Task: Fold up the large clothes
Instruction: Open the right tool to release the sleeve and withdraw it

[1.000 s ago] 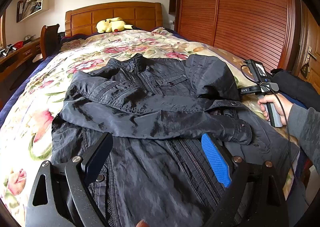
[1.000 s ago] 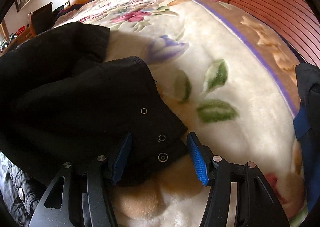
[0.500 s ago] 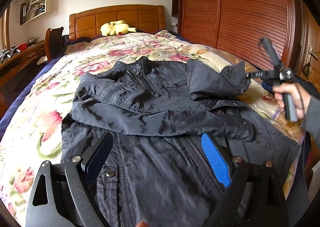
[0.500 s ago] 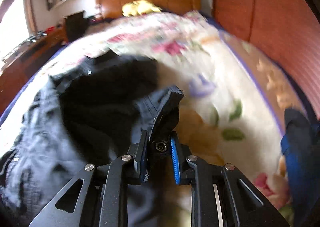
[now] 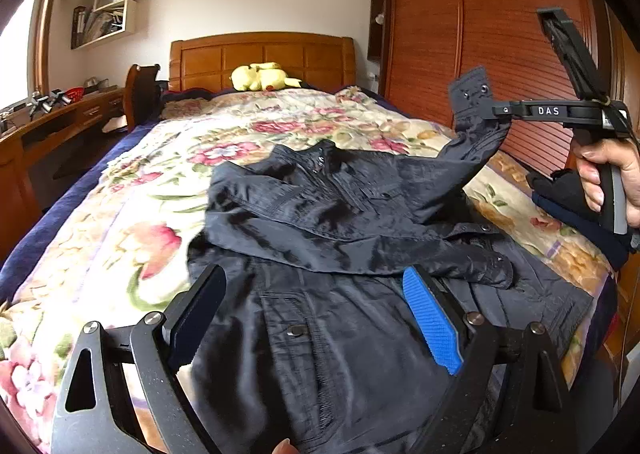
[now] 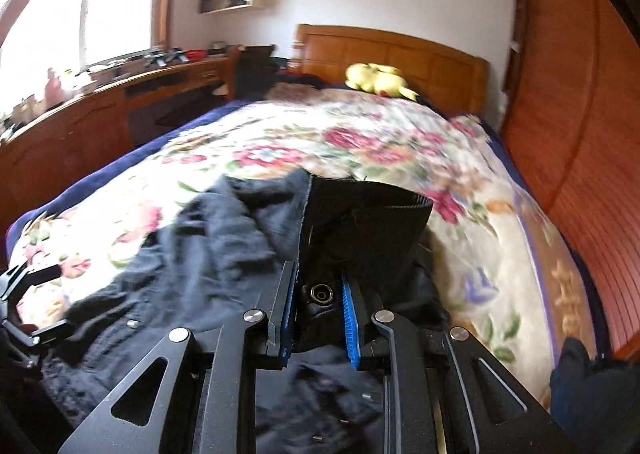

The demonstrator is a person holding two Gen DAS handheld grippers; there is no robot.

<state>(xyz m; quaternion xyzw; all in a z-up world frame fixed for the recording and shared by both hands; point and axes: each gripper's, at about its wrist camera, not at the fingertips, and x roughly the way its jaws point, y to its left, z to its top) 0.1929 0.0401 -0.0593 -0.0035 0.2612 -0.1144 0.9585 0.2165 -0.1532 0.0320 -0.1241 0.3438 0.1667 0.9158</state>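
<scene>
Dark navy fabric is covering the near half of the floral bedspread (image 5: 132, 214): the jacket (image 5: 320, 214) is lying front-up on the bed, collar pointing toward 12 o'clock and the wooden headboard (image 5: 260, 54), hem toward 6 o'clock. One sleeve is lying folded across the chest, its cuff ending near 4 o'clock of the collar. The other sleeve is rising off the bed toward 2 o'clock, where the right gripper (image 5: 486, 110) is holding its snap-studded cuff (image 5: 470, 94) in the air; a hand (image 5: 608, 174) is gripping the handle below. In the right wrist view the right gripper (image 6: 318, 318) is showing its jaws pinching that cuff (image 6: 360, 230), a metal snap sitting between the pads and the cuff standing upright above them, with the rest of the jacket (image 6: 180, 254) trailing toward 8 o'clock; this view is blurred.

The left gripper (image 5: 316, 318) is hanging over the lower front of the jacket with its jaws spread wide, nothing between them, and whether they are touching the cloth I cannot tell. A yellow plush toy (image 5: 262, 76) is lying at the headboard. A slatted wooden wardrobe (image 5: 480, 34) is standing at 3 o'clock of the bed, and a wooden desk (image 5: 60, 114) at 9 o'clock.
</scene>
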